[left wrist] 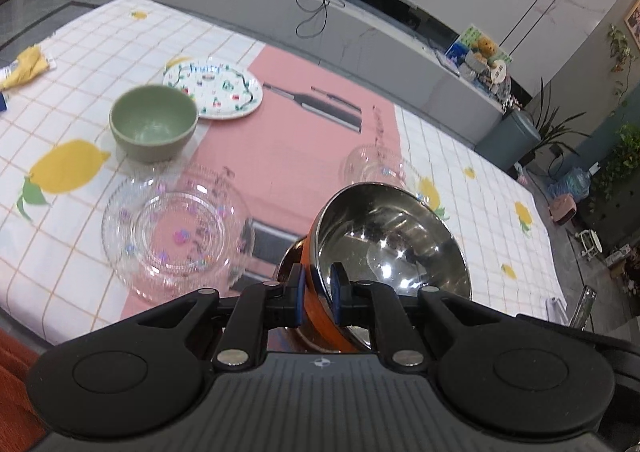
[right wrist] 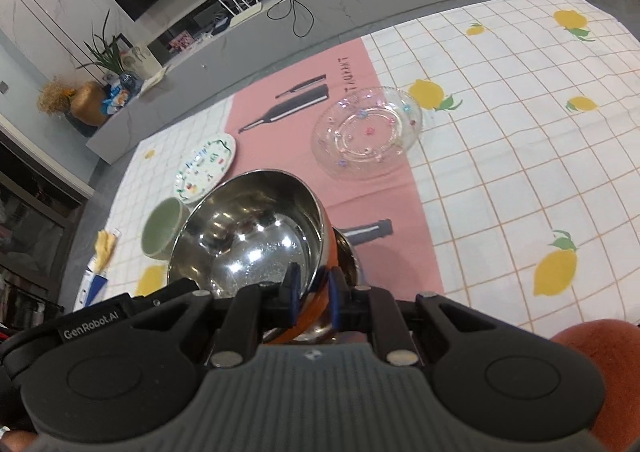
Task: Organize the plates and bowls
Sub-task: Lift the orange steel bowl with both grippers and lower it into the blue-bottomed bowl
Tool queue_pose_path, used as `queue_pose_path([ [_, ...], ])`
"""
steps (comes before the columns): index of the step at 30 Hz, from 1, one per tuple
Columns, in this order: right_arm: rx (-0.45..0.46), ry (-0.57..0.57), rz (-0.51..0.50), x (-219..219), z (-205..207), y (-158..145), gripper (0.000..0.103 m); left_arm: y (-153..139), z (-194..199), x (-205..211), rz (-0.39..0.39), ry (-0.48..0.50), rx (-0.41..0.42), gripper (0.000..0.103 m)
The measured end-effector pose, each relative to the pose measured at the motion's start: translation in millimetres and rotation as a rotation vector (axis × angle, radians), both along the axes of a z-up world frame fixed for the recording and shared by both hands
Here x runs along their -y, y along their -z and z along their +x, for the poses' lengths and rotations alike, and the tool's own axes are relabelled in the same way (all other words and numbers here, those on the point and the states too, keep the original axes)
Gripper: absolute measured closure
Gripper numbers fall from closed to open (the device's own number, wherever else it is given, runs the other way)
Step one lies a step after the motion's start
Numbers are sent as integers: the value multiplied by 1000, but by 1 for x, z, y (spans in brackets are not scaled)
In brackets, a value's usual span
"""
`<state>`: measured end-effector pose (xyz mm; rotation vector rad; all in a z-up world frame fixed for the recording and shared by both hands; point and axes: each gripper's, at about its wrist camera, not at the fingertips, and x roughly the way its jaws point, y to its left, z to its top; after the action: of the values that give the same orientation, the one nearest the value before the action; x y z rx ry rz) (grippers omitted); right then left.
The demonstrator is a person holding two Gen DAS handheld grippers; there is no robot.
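Here, both grippers clamped on one steel bowl with an orange outside (left wrist: 384, 236), held tilted above the counter (left wrist: 480, 180) over the pink strip of the lemon-print cloth (left wrist: 60, 124). Left gripper (left wrist: 318, 292): jaws clenched on the bowl's near rim, one blue pad on the orange outer wall, the other on the shiny inside. Right gripper (right wrist: 312, 292): jaws gripping the same bowl's rim (right wrist: 256, 228) the same way, one pad inside, one outside. Beneath the bowl, a second metal piece partly showing (right wrist: 348, 252), too hidden to tell what.

In the left wrist view, a clear glass plate (left wrist: 176, 232) flat on the cloth just left of the held bowl, straddling the edge of the pink strip. Behind that, a green bowl (left wrist: 154, 124) upright on the cloth, and behind the green bowl a white patterned plate (left wrist: 224, 92), its edge just beside or under the green bowl's rim, hard to say which. Farther right, another clear glass dish (left wrist: 372, 164), blurred, partly behind the steel bowl.

In the right wrist view, a clear glass plate (right wrist: 366, 132) on the edge of the pink strip, beyond the steel bowl and apart from it; green bowl (right wrist: 164, 228) and patterned plate (right wrist: 206, 168) to the left. Yellow cloth (right wrist: 105, 248) near the counter's left edge.
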<state>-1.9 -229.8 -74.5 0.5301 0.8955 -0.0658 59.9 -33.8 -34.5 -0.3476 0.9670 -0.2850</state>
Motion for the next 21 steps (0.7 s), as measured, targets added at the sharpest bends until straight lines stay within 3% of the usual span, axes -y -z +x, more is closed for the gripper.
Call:
queue_pose_path([
  [21,-52,-15,-53,-6,4,18,91,14,-7,10,76,30,-15,88],
])
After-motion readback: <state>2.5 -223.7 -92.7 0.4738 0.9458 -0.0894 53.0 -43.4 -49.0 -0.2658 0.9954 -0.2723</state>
